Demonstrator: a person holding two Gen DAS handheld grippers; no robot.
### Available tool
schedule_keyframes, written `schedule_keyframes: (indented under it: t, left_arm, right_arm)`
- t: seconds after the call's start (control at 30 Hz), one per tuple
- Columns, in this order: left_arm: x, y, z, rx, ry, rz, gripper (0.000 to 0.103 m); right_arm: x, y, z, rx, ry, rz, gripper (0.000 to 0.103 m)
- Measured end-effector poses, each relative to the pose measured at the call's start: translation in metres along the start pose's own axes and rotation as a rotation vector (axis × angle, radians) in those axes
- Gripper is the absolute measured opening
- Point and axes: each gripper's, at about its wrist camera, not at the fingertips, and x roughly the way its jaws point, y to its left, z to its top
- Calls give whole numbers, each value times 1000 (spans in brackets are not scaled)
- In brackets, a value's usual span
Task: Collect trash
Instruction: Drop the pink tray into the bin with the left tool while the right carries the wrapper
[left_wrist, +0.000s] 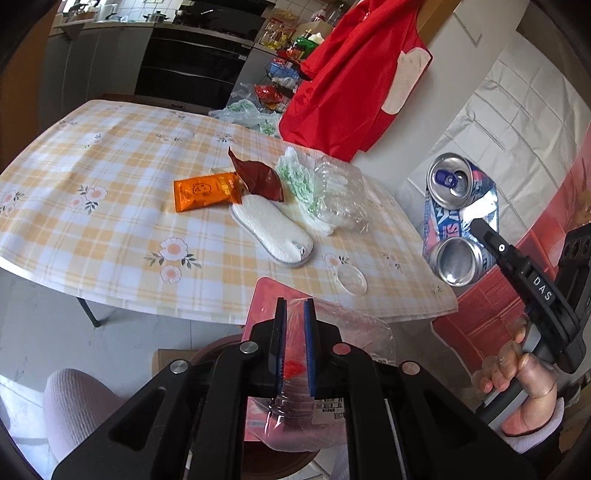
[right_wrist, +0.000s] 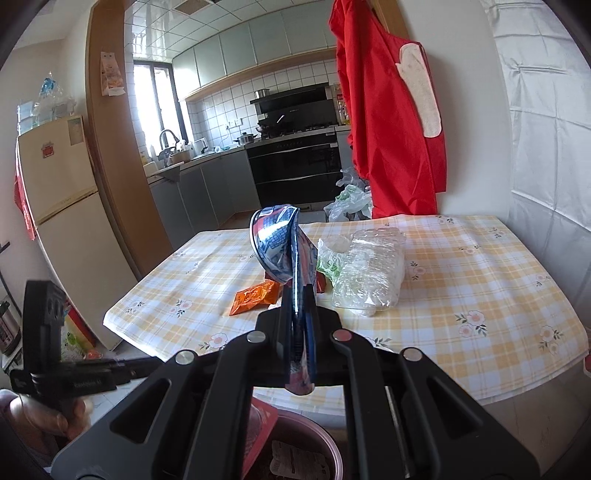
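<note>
Left gripper (left_wrist: 295, 347): jaws nearly together, clamped on a clear plastic bag (left_wrist: 332, 332) with a printed label; the bag hangs over a red packet (left_wrist: 264, 299) and a round dark-red bin (right_wrist: 310, 439) below the table edge.

Right gripper (right_wrist: 300, 332): jaws clenched on a crushed drink can (right_wrist: 280, 247), blue, red and silver, folded in the middle so that both ends face the left wrist camera. The can is held in the air off the near right corner of the table, above the bin.

Table (left_wrist: 92, 221): covered by a yellow-and-white checked cloth with flower prints. On it, grouped near the middle:
- orange snack packet (left_wrist: 205, 192), flat;
- dark red torn wrapper (left_wrist: 258, 181), touching the orange packet;
- white shoe insole (left_wrist: 273, 229), just in front of both;
- green-printed white plastic bag (left_wrist: 299, 181);
- crumpled clear plastic packaging (left_wrist: 340, 195), lying against the bag;
- small clear round lid (left_wrist: 351, 280), apart from the group, near the front edge.

Room: kitchen with a black oven (right_wrist: 295, 166), grey cabinets, a tiled wall, a cream fridge (right_wrist: 62, 177) at left. A red apron (right_wrist: 388, 118) hangs by the wall behind the table.

Hands: right hand (left_wrist: 524, 384) grips its handle from below, fingers wrapped around it; left hand (right_wrist: 44, 417) shows only partly at the lower left edge of the right wrist view.
</note>
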Motion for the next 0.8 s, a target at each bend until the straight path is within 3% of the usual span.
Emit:
schedule_keyframes:
  t: [0.2, 0.3, 0.4, 0.53, 0.6, 0.8]
  left_arm:
    - [15, -2, -13, -54, 65, -53, 10]
    - [14, -2, -14, -50, 57, -40, 21]
    - [8, -2, -11, -43, 36, -14, 23]
    - [-6, -1, -6, 24, -31, 103, 47]
    - [-15, 3, -2, 46, -67, 137, 50]
    - [-44, 11, 4, 124, -161, 268, 84]
  right_arm:
    - [-12, -6, -3, 11, -11, -17, 10]
    - [-11, -9, -6, 23, 2, -22, 10]
    - [-8, -8, -10, 24, 21, -21, 10]
    - [-7, -2, -16, 12, 36, -14, 10]
    - [-5, 2, -20, 1, 55, -11, 10]
    - [1, 19, -38, -13, 125, 10, 10]
